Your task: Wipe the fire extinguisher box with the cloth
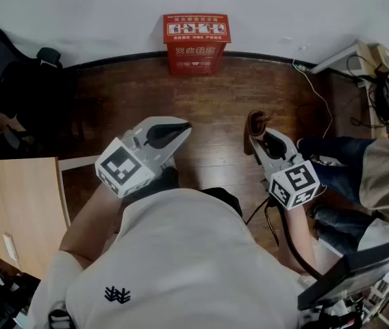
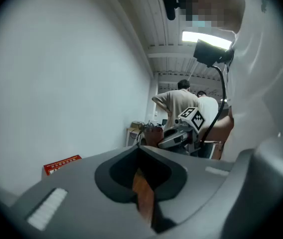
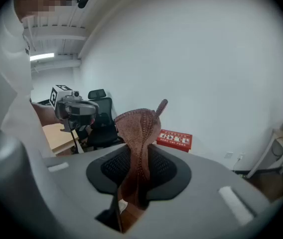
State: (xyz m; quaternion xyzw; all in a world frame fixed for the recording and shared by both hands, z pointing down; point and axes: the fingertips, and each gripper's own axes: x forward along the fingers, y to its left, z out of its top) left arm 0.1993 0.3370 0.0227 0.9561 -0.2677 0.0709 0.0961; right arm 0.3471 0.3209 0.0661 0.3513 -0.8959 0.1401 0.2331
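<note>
The red fire extinguisher box [image 1: 196,44] stands on the wooden floor against the white wall, well ahead of both grippers; it also shows small in the left gripper view [image 2: 62,164] and the right gripper view [image 3: 174,139]. My right gripper [image 1: 255,130] is shut on a brown knitted cloth [image 3: 138,133], which sticks up between its jaws [image 1: 255,120]. My left gripper [image 1: 174,130] is shut with nothing in it; only floor shows through the slit between its jaws.
A black office chair [image 1: 16,81] stands at the left by the wall. A wooden desk [image 1: 16,211] is at the near left. Another person's legs [image 1: 345,163] are at the right, with a cable [image 1: 321,101] and a white shelf [image 1: 348,55] beyond.
</note>
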